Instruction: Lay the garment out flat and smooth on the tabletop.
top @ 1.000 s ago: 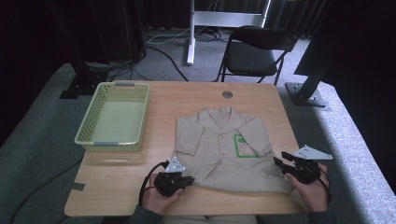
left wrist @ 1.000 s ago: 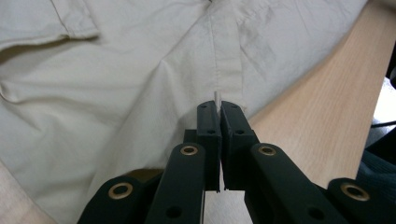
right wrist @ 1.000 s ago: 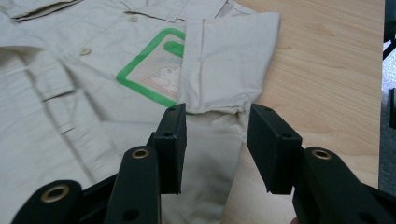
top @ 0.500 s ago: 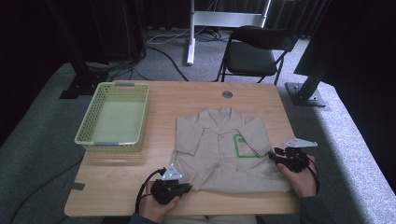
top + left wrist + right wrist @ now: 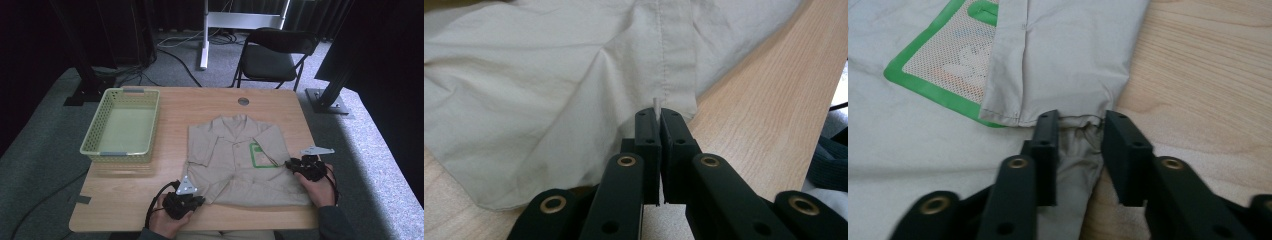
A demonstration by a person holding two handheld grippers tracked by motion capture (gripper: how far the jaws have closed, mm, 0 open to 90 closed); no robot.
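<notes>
Beige cloth of a short-sleeved shirt lies spread flat on the wooden table, collar away from the person, its lower hem near the table's front edge. The left gripper sits at the shirt's lower left corner, and the right gripper sits at the shirt's right side, at the end of the folded-in sleeve.

The shirt is thin and lightly creased, with a stitched front band running down its middle. On its chest is a mesh patch with a bright green border; in the right gripper view the sleeve is folded across part of that patch.

In the left gripper view the jaws stand together, clamped on the shirt's hem, a thin sliver of cloth showing between the tips and the fabric drawn up into folds toward them. In the right gripper view the jaws stand partly apart and have just been closing; a bunched bit of the sleeve's edge lies between them, and the pads do not yet press on it.

A pale green basket stands well apart on the table's left side.
</notes>
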